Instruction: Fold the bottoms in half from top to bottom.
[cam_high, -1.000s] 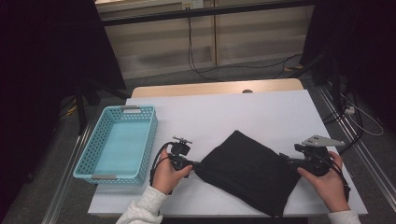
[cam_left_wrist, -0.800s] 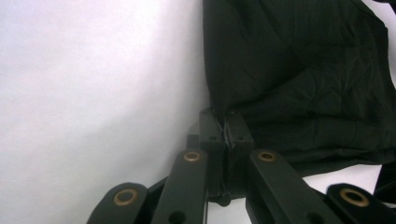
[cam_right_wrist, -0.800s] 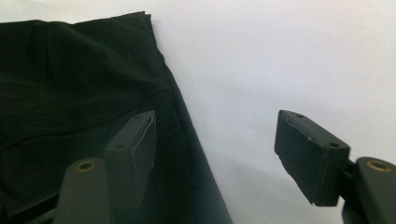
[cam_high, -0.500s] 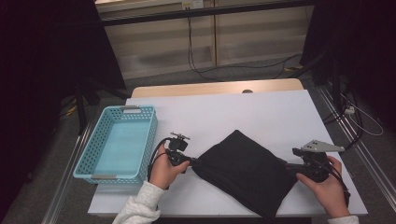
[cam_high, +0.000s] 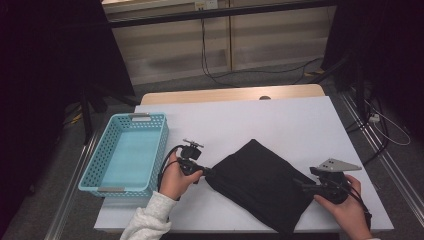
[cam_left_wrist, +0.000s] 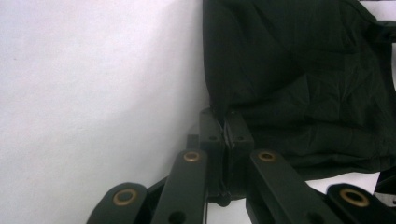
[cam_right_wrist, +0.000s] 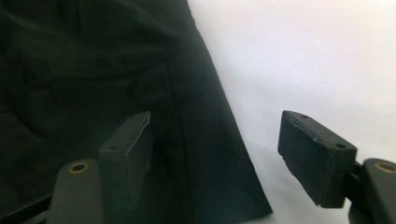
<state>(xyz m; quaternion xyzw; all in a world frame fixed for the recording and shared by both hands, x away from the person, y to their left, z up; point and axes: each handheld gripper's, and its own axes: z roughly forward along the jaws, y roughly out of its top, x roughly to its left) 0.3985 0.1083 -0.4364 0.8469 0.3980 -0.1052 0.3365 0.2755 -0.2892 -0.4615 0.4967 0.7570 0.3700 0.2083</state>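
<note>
A black cloth (cam_high: 260, 180) lies crumpled on the white table (cam_high: 250, 120), near the front. My left gripper (cam_high: 205, 172) is at its left corner and is shut on the cloth's edge; in the left gripper view the pads (cam_left_wrist: 212, 128) pinch the cloth (cam_left_wrist: 299, 70) together. My right gripper (cam_high: 300, 184) is at the cloth's right edge, low over the table. Its jaws have just been opening and now stand wide apart. In the right gripper view the cloth (cam_right_wrist: 70, 70) runs under the left pad (cam_right_wrist: 133, 140) and its hem lies between the jaws, unpressed.
A light blue plastic basket (cam_high: 107, 150) with nothing in it stands at the table's left side, close to my left hand. The table's near edge runs just below both hands. Cables and dark stands lie on the floor beyond the table.
My right hand has slid a little toward the near edge and lower, with its jaws wider apart. The left gripper has kept its hold on the cloth's corner.
</note>
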